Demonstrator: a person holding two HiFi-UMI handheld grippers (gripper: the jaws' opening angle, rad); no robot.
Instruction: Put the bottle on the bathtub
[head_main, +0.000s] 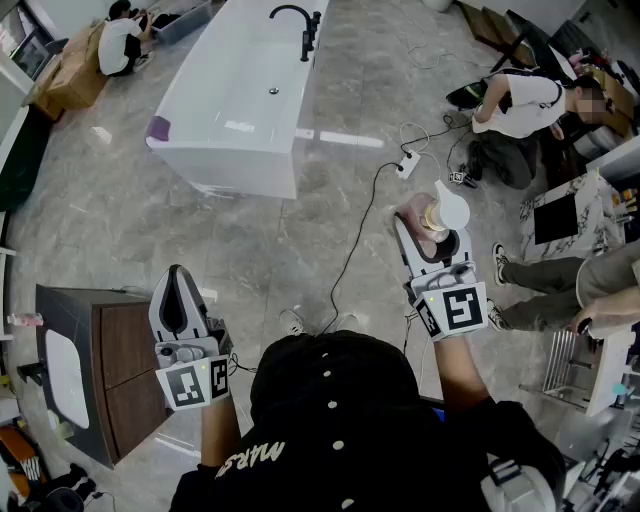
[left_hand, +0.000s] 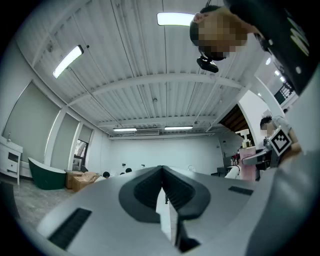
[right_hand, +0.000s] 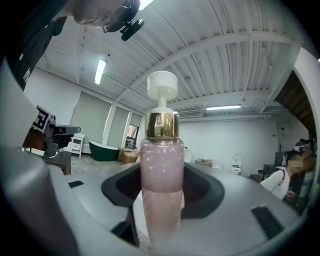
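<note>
A pink pump bottle (right_hand: 160, 175) with a gold collar and a white pump head stands upright between the jaws of my right gripper (right_hand: 161, 200), which is shut on it. In the head view the bottle (head_main: 430, 220) is held out in front of me at the right by that gripper (head_main: 432, 232), well short of the white bathtub (head_main: 215, 130) at the top centre. My left gripper (head_main: 177, 296) hangs low at the left, its jaws (left_hand: 162, 189) pressed together with nothing between them. The bottle (left_hand: 246, 164) also shows at the right of the left gripper view.
A black tap (head_main: 300, 25) stands on the bathtub's far rim. A dark wooden vanity (head_main: 95, 370) stands at the lower left. A black cable (head_main: 355, 240) and a power strip (head_main: 407, 163) lie on the marble floor. People crouch at the top left (head_main: 120, 42) and right (head_main: 520, 110).
</note>
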